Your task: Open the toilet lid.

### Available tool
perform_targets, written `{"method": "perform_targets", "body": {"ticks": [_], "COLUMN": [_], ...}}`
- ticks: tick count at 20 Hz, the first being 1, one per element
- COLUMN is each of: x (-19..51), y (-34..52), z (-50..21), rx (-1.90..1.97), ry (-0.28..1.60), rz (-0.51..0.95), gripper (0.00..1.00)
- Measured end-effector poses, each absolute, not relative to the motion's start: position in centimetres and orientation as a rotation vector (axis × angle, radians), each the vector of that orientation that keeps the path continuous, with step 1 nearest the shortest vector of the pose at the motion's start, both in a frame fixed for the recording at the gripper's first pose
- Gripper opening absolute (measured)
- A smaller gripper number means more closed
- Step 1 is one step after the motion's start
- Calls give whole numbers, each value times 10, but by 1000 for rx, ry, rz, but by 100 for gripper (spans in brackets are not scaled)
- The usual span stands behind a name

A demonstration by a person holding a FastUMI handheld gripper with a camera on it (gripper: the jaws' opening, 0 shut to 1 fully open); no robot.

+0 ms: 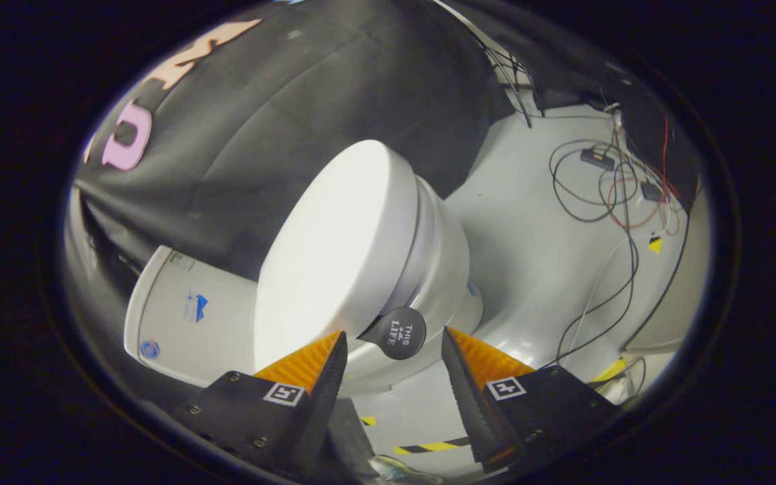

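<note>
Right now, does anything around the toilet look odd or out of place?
Yes: loose cables lie tangled across the floor beyond the toilet. A round black tab sticks out from the closed lid, just ahead of the open tool. Nothing looks spilled or broken.

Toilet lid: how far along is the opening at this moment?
Nothing looks done yet: the toilet lid lies closed on the seat. In hand: the hand-held gripper is open, and the dark round handle on the lid's front edge sits between its fingers, neither visibly pressing on it. Left: close on the handle and swing the lid up toward the tank.
</note>
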State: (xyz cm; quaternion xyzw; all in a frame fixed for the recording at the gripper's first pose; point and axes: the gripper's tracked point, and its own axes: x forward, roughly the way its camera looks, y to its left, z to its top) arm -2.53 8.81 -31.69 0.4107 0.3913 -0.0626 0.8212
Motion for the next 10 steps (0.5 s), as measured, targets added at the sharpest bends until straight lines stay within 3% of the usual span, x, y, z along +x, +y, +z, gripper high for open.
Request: {"method": "perform_targets", "body": {"ticks": [2, 3, 7, 10], "x": [-32, -24, -28, -25], "y": [93, 97, 92, 98], "z": [-320, -323, -318, -325], "rx": [910, 938, 921, 958], "ry": [852, 852, 891, 867], "rz": [-152, -130, -110, -130], "gripper": [83, 54, 53, 13]}}
